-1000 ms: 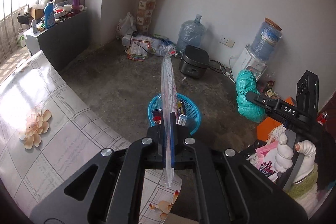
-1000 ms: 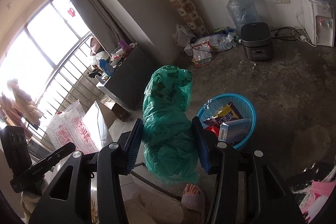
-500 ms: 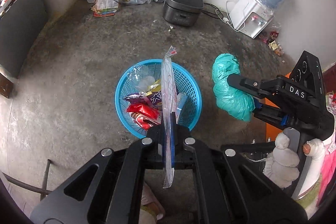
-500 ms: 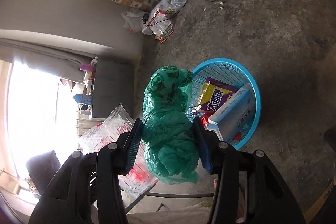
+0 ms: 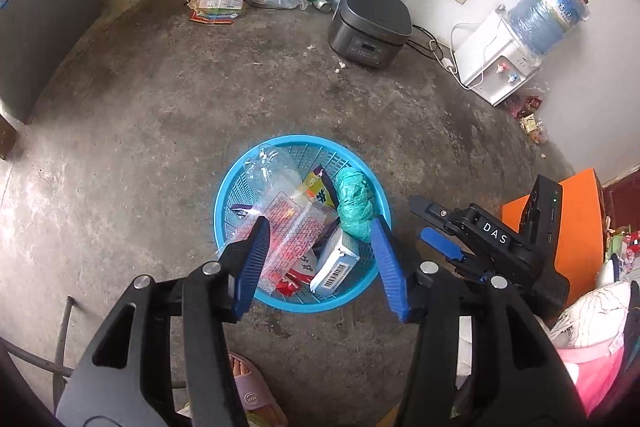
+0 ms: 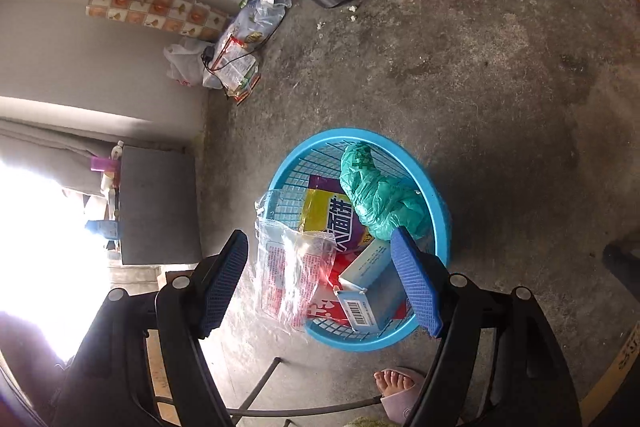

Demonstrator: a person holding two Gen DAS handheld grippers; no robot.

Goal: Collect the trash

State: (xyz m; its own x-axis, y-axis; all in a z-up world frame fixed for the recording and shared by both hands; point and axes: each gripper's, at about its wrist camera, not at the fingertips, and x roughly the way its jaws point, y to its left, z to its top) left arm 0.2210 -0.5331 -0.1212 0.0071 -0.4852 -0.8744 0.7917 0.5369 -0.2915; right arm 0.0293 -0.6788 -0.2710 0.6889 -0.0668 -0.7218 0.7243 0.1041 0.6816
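Risk: clear printed bag (image 6: 294, 277) overhangs blue basket (image 6: 438, 203) rim at lower centre; could slide out. Left gripper (image 5: 320, 263) and right gripper (image 6: 322, 281) have just spread their jaws, pinching nothing; green bag (image 6: 378, 201) sits inside.

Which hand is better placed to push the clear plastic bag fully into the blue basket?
Left, probably. The clear plastic bag lies right by the open left gripper, leaning over the blue basket rim. The right gripper is beside the basket, farther away.
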